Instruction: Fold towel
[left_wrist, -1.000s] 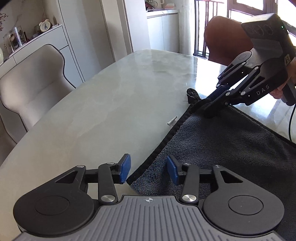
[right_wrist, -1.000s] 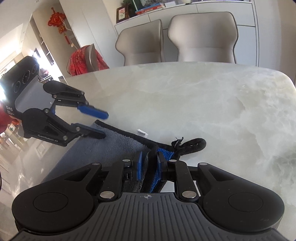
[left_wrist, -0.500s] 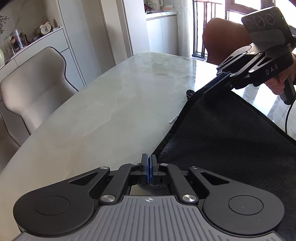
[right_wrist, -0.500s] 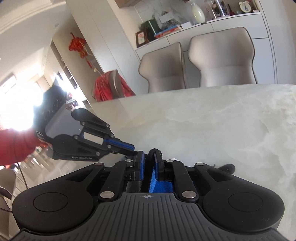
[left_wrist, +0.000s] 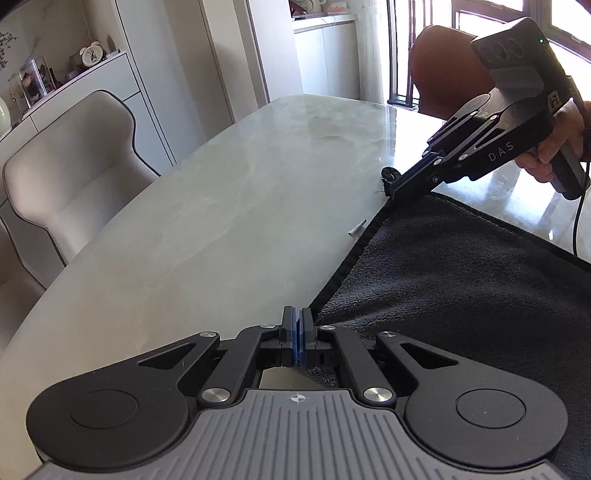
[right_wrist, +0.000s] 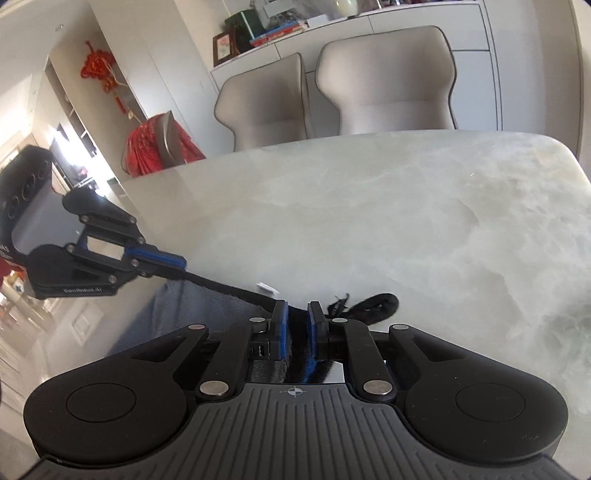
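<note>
Already both tools have a bite on the cloth, and the weak point is how little cloth each one holds. The left gripper has its blue pads pressed flat together on the very corner of the dark towel; in its own view only a sliver of pile shows below the pads, so how deep the hem sits cannot be told for sure. The right gripper pinches a thicker bunch at the neighbouring corner, its pads held slightly apart by the fabric, with the towel's hanging loop trailing just beyond them onto the table. Between the two tools the bound hem runs taut and raised off the marble, while the body of the towel slopes away behind it toward the near edge of the table. If the hands carry this edge across to make the fold, the shallow left pinch looks the likelier to slip, dropping one corner and leaving a skewed fold. Uneven travel of the two hands would give the same crooked result, and pulling them further apart would only strain the hem against both grips. A small pale scrap lies on the table just beside the hem; cloth laid over it would trap it in the fold. The loop could likewise be tucked under and leave a lump. The right hand grips its handle well clear of the fabric.
</note>
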